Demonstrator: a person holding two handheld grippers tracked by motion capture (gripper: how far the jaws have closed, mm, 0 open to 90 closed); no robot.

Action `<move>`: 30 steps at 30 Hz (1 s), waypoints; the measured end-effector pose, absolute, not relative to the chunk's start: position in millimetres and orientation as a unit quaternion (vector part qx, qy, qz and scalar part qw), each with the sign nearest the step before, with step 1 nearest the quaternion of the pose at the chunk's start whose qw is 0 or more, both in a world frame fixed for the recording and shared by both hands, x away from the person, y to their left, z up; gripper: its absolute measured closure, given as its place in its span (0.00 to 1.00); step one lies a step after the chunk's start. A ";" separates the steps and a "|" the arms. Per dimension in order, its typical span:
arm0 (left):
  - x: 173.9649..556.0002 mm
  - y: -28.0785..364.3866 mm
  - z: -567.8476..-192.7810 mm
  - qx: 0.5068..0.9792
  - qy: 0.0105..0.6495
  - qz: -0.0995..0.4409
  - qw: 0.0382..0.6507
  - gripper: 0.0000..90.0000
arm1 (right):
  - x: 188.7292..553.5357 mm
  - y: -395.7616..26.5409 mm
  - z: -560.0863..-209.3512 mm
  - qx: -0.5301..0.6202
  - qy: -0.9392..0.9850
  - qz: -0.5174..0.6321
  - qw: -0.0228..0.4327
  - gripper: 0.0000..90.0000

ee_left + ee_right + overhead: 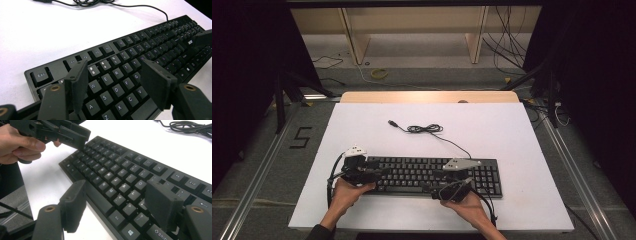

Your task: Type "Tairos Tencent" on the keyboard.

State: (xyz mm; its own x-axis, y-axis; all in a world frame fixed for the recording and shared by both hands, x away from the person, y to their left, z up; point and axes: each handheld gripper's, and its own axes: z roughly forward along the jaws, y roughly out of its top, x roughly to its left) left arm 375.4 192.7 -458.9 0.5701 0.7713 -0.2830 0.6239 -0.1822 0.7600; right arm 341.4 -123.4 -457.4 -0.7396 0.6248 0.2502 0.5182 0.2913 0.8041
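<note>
A flat black plastic computer keyboard (434, 175) is lying lengthwise near the front edge of a white table top (362, 125). Its thin black cable (427, 129) is running from the back edge toward the middle of the table, where it is lying in a loose tangle and ending in a plug.

The left gripper (379, 172), held in the person's left hand (347, 192), is hovering over the left end of the keyboard. In the left gripper view, its two black jaws are standing apart above the letter keys with nothing gripped between them.

The right gripper (432, 187), held in the person's right hand (467, 202), is sitting over the front edge of the keyboard, right of centre. In the right gripper view, its jaws are also standing apart, one over the keys, the other just off the front edge, pressing on nothing.
</note>
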 end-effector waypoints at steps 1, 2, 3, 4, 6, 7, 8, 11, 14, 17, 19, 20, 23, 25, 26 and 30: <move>375.9 192.6 -458.8 0.764 0.457 0.083 0.448 0.42 | 341.4 -123.4 -457.4 0.356 0.802 0.477 0.056 0.39; 376.3 192.4 -458.7 0.764 0.457 0.083 0.447 0.42 | 341.4 -123.3 -457.4 0.356 0.802 0.477 0.056 0.39; 376.9 192.1 -458.7 0.764 0.457 0.082 0.448 0.41 | 341.5 -123.3 -457.4 0.355 0.802 0.477 0.057 0.39; 377.6 192.1 -458.4 0.765 0.457 0.084 0.447 0.41 | 341.4 -123.2 -457.3 0.356 0.801 0.477 0.056 0.39; 378.7 191.7 -458.0 0.766 0.457 0.084 0.445 0.42 | 341.4 -123.2 -457.1 0.356 0.801 0.478 0.056 0.39; 379.2 191.5 -457.8 0.765 0.457 0.084 0.445 0.43 | 341.4 -123.1 -457.1 0.355 0.801 0.478 0.057 0.39; 379.8 191.4 -457.6 0.766 0.456 0.082 0.446 0.44 | 341.4 -123.1 -457.2 0.355 0.802 0.478 0.057 0.39; 381.7 190.8 -456.8 0.769 0.453 0.082 0.445 0.50 | 341.2 -122.8 -457.2 0.355 0.802 0.477 0.055 0.39; 383.8 189.2 -456.3 0.773 0.447 0.081 0.444 0.57 | 341.2 -122.4 -457.2 0.354 0.802 0.478 0.056 0.39; 385.5 187.0 -456.4 0.778 0.444 0.080 0.438 0.65 | 341.1 -122.0 -457.1 0.354 0.802 0.478 0.056 0.39; 387.1 185.8 -457.4 0.780 0.441 0.077 0.437 0.71 | 340.8 -121.7 -457.0 0.353 0.802 0.479 0.056 0.39; 387.8 185.6 -457.5 0.782 0.440 0.077 0.434 0.73 | 340.6 -121.6 -456.9 0.353 0.802 0.480 0.056 0.38; 389.3 184.5 -458.2 0.787 0.436 0.077 0.429 0.81 | 340.4 -121.8 -456.2 0.352 0.801 0.480 0.056 0.38; 390.3 183.9 -458.9 0.790 0.436 0.074 0.425 0.86 | 340.5 -122.0 -456.1 0.352 0.801 0.481 0.056 0.38; 390.8 183.6 -459.6 0.792 0.435 0.074 0.423 0.88 | 340.5 -122.0 -456.1 0.352 0.801 0.481 0.056 0.38; 392.2 181.7 -462.1 0.798 0.433 0.073 0.412 0.94 | 340.5 -122.0 -456.1 0.351 0.801 0.482 0.056 0.38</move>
